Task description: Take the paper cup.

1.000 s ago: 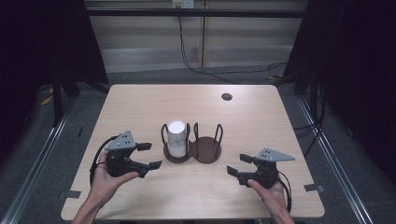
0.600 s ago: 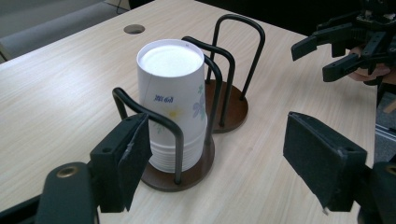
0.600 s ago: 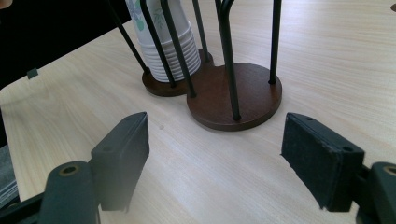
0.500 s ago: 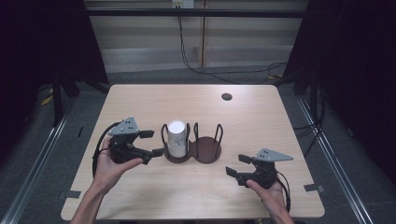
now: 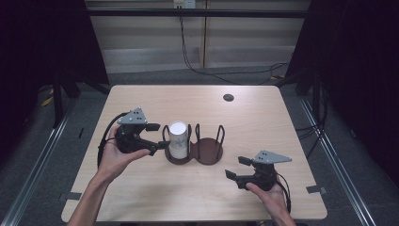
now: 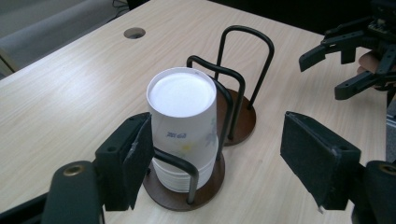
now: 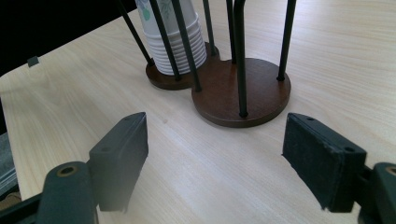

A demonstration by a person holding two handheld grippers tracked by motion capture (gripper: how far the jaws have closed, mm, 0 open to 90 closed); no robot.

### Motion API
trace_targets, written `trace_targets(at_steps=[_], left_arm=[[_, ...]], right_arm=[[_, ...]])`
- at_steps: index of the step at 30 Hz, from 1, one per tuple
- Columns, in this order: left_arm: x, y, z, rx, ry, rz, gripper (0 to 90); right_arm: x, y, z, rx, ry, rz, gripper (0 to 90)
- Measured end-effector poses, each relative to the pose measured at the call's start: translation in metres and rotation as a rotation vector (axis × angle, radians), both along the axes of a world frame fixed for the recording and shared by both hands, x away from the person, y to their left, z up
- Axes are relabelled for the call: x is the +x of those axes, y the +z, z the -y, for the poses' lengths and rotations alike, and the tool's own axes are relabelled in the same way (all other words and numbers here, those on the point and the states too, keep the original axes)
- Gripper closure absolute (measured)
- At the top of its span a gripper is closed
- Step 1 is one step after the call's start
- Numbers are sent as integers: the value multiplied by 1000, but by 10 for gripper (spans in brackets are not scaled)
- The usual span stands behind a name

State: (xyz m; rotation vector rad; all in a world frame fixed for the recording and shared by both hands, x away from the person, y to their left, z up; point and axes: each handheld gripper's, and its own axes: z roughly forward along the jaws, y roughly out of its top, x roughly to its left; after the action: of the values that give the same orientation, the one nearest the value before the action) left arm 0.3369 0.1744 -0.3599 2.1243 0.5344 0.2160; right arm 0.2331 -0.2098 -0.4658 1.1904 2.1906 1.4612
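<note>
Advanced to the paper cup stack (image 6: 182, 133), left gripper (image 6: 219, 163) wide open; light, crushable, best pinched gently below rim.

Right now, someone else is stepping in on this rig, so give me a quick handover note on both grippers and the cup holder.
Left gripper: open, up against the stack of paper cups, one jaw on either side, not yet closed.
Right gripper: open, empty, low over the table on the near right, clear of the holder.
Cup holder: mid table, two round wooden bases with wire loops. The cups sit upside down in the left compartment; the right compartment is empty.
Done: the reach to the cups.
Left: probably close on the top cup and lift it out.
</note>
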Motion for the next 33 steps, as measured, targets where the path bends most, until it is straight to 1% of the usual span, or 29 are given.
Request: trace_targets(at_steps=[2,4,5,6,7,8,10,11,12,13,14,15,17,18,20,21,22,25,26,28,29,31,33], left_arm=[[4,2,2,4,3,-7,222],[5,3,4,5,-12,-20,212],[6,3,5,16,-13,-22,214],[8,4,9,31,-24,-22,236],[8,4,9,31,-24,-22,251],[10,4,10,38,-37,-25,251],[13,5,13,53,-29,-24,270],[14,6,13,53,-34,-21,265],[15,7,14,45,-42,-15,272],[16,8,14,37,-42,-11,302],[19,10,14,26,-39,-12,294],[19,10,14,26,-39,-12,289],[23,10,17,45,-40,-15,288],[24,10,18,43,-48,-22,280],[26,10,23,46,-49,-24,269],[24,12,30,68,-58,-6,265],[24,12,30,68,-58,-6,265],[26,13,39,117,-69,2,264],[28,13,41,121,-63,-7,258],[33,13,43,129,-57,-5,249],[35,12,44,134,-53,-15,249],[39,11,47,181,-58,-23,245],[41,11,49,183,-53,-29,249]], right_arm=[[0,0,0,0,2,1,222],[0,0,0,-2,3,2,222],[0,0,0,-5,3,-1,222],[1,0,0,-3,4,-2,222],[1,0,0,-3,4,-2,222],[1,-1,0,-2,3,-3,222],[2,-1,0,-3,4,-5,222],[1,0,0,-3,4,-5,222],[1,0,0,-3,4,-4,223],[1,0,1,-5,4,-4,224],[1,0,1,-6,2,-3,226],[1,0,1,-10,-2,3,228],[1,0,1,-3,-2,6,229],[1,0,1,0,0,5,229],[1,0,1,-2,2,-1,228],[1,0,1,-2,1,-3,228],[1,0,1,-2,1,-3,228],[1,0,1,-7,6,0,229],[1,0,1,-7,6,-2,228],[0,0,1,-4,8,2,228],[0,0,1,-4,8,2,228],[0,0,1,-5,6,-1,228],[0,0,1,-16,0,3,228]])
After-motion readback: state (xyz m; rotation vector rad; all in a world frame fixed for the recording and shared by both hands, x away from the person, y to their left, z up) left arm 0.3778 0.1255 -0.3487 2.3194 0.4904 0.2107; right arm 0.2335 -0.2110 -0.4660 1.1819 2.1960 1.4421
